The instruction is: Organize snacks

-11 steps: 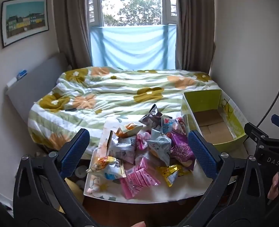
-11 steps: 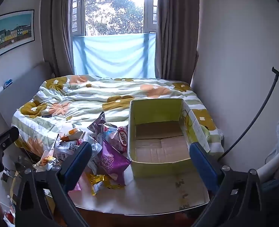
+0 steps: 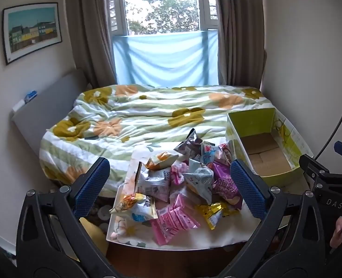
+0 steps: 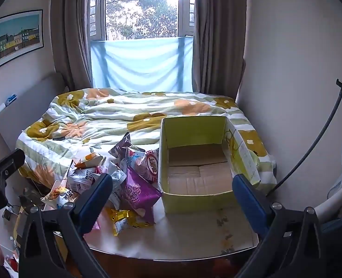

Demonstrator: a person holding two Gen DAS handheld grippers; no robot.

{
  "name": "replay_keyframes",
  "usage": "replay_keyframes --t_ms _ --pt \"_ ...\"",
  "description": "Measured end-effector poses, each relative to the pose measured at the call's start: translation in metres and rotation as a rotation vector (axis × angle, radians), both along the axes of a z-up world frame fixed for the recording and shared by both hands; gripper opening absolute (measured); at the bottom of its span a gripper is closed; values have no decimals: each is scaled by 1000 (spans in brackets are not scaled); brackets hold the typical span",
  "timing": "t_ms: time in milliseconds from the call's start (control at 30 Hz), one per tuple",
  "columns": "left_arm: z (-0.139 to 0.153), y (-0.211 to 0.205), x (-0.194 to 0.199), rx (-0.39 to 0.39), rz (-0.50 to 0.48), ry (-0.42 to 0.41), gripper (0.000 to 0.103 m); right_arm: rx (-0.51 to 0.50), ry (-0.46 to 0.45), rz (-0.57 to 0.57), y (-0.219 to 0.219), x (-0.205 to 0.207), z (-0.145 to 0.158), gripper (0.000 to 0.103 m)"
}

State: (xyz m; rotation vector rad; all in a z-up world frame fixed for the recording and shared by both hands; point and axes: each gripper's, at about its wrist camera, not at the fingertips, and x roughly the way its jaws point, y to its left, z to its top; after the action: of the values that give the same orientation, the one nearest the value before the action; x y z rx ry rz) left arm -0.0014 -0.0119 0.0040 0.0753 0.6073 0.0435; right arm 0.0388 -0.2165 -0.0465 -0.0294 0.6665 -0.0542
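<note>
My left hand-held gripper [image 3: 171, 185] and right hand-held gripper [image 4: 173, 199] both gape wide, holding nothing. Snacks [image 3: 180, 185] lie heaped on the desk [image 4: 194, 236], left of the box [image 4: 194, 199].

Left tool [image 3: 171, 186] jaws spread wide and empty, right tool [image 4: 173, 195] likewise, tilted downward

Shiny plastic wrappers next to a dull cardboard box, basically.
The crinkly foil-look purple snack bag [image 4: 139, 191] and gold packet [image 3: 213, 212] are glossy, while the yellow-green cardboard box [image 4: 195, 200] is matt with a bare brown paper floor. The floral quilt [image 3: 147, 115] looks like soft cloth, and the 2 blue pads [image 3: 91, 184] look rough, textured rubber on black plastic arms.
</note>
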Motion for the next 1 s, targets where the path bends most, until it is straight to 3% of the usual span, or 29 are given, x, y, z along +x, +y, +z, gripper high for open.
replay_keyframes --t_ms 1000 --pt "-13 0 4 -13 -9 28 102 -6 -3 -6 3 1 1 103"
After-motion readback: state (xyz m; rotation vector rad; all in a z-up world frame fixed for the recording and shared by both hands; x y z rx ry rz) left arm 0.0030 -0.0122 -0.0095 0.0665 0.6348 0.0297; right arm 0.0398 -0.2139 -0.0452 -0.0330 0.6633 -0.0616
